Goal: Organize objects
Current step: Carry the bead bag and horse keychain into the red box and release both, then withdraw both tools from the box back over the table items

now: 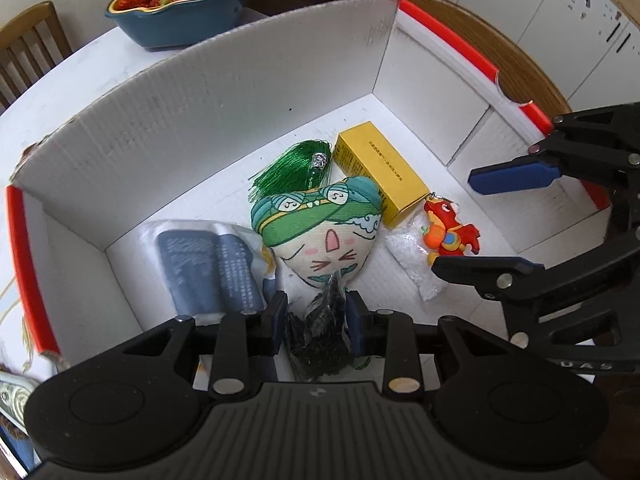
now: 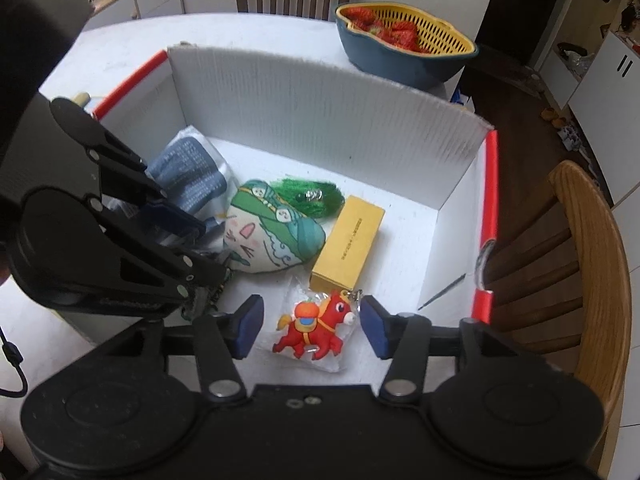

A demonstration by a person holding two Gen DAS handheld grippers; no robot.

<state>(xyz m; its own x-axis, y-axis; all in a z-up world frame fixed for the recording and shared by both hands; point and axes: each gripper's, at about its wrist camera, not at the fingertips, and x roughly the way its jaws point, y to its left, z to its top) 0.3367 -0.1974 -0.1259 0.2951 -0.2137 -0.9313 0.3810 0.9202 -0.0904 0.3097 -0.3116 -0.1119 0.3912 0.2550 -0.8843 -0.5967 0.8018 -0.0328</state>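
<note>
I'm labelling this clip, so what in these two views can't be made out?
- Yellow carton: print too small in both views.
- Dark packet in left claw: contents unreadable; lower end hidden by the claw body.
- Blue leaflet bag: right view, partly hidden behind the left claw.

You are working in a home dining area; a white table (image 2: 120,48) stands among wooden chairs (image 2: 588,264); a colander of strawberries (image 2: 404,46) sits on it; white cabinets (image 1: 560,12) line the wall; shoes (image 2: 554,117) lie on the dark floor.
</note>
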